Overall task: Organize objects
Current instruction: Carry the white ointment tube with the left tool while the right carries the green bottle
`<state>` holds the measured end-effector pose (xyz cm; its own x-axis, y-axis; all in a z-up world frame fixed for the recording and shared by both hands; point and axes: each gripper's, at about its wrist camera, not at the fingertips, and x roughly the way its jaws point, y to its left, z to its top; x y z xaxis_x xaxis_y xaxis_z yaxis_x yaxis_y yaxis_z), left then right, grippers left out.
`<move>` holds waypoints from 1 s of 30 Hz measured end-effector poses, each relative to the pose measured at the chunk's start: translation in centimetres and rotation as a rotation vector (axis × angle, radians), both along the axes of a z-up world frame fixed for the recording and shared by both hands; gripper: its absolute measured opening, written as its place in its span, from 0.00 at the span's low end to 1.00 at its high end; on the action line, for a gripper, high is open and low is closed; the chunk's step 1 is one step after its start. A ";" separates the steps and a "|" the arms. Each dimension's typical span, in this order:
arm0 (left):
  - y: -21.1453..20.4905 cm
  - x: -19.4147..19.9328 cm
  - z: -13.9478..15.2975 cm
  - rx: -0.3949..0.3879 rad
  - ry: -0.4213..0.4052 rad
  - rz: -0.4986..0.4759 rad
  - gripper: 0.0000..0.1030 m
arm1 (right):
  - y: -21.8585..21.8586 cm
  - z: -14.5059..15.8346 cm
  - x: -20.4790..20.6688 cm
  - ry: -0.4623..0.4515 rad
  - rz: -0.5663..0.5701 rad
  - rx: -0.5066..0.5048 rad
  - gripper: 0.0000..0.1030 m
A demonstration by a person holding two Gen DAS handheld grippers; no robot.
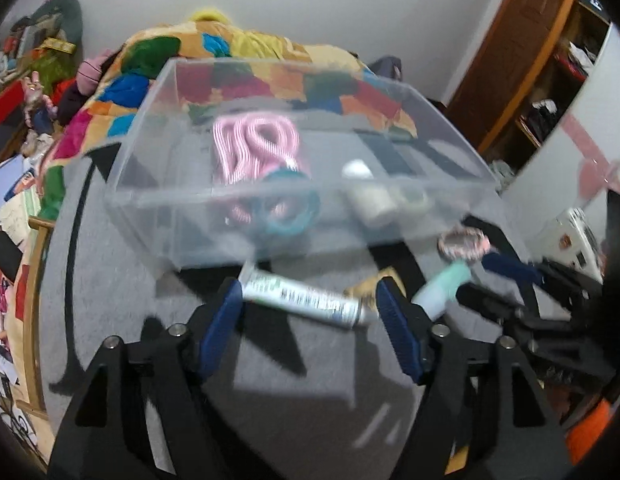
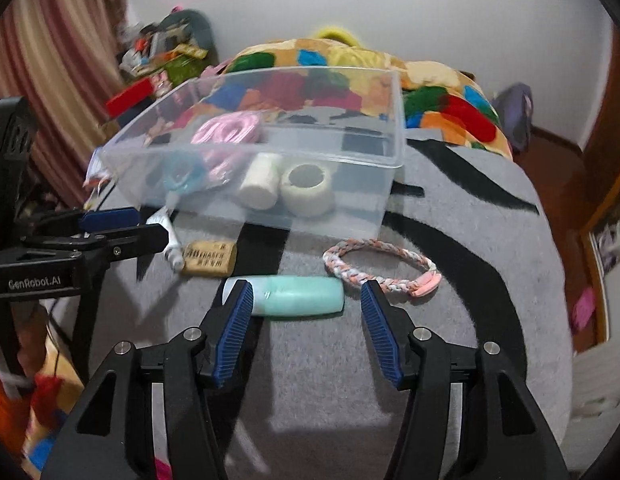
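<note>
Both grippers hang wide open and empty in front of the clear plastic bin (image 2: 269, 152), which sits on the grey mat (image 2: 450, 280) and already holds a pink coiled cord (image 2: 225, 130), a teal ring (image 2: 181, 178) and two white tape rolls (image 2: 305, 188). The left gripper (image 1: 310, 300) straddles a white tube (image 1: 301, 298) lying just in front of the bin; the right gripper (image 2: 305, 304) brackets a mint-green bottle (image 2: 293, 295) a little further out from the bin. The likely trouble is rolling: both are round and lie crosswise between the jaws, so an off-centre squeeze could squirt them away, the bottle into the braided bracelet (image 2: 380, 266) beside it. The grippers also sit close enough to collide. Readable writing is sparse: "GenRobot.AI" on the left gripper's body; print on the tube and on the tan block (image 2: 209, 258) is too blurred to read.
</note>
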<state>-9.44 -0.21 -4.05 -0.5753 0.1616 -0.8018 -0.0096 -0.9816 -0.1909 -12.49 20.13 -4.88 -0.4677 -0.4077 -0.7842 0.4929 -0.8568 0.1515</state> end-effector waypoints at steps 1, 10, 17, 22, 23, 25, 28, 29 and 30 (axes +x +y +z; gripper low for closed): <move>0.3 -0.3 -0.2 -0.028 0.001 0.014 0.67 | -0.1 0.0 -0.2 -0.005 -0.013 -0.013 0.51; -0.6 2.1 -2.2 -0.115 -0.013 0.018 0.59 | -0.6 -0.6 -0.1 -0.041 -0.075 -0.055 0.51; -1.0 3.7 -2.3 -0.157 0.007 -0.016 0.57 | 0.8 -1.4 1.5 -0.096 -0.108 -0.093 0.51; 0.0 2.3 -2.2 -0.138 0.019 -0.038 0.55 | -0.1 -1.5 0.9 -0.111 -0.127 -0.108 0.51; 0.2 1.9 -2.3 -0.141 0.019 -0.036 0.54 | -0.3 -1.6 0.7 -0.117 -0.128 -0.112 0.51; 0.6 1.7 -2.3 -0.148 0.028 -0.038 0.50 | -0.9 -1.7 0.2 -0.129 -0.137 -0.125 0.51; 0.9 1.8 -2.3 -0.143 0.036 -0.043 0.40 | -1.8 -1.9 -0.4 -0.115 -0.156 -0.108 0.51; 1.0 1.8 -2.3 -0.141 0.037 -0.045 0.34 | -1.9 -1.9 -0.6 -0.108 -0.158 -0.099 0.51; 1.0 2.0 -2.3 -0.141 0.040 -0.047 0.30 | -2.3 -1.8 -0.6 -0.090 -0.158 -0.078 0.47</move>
<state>-7.44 0.80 -6.32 -0.6014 0.0762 -0.7953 -0.0611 -0.9969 -0.0494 -13.14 17.81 -6.70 -0.4603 -0.3962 -0.7945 0.3347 -0.9063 0.2580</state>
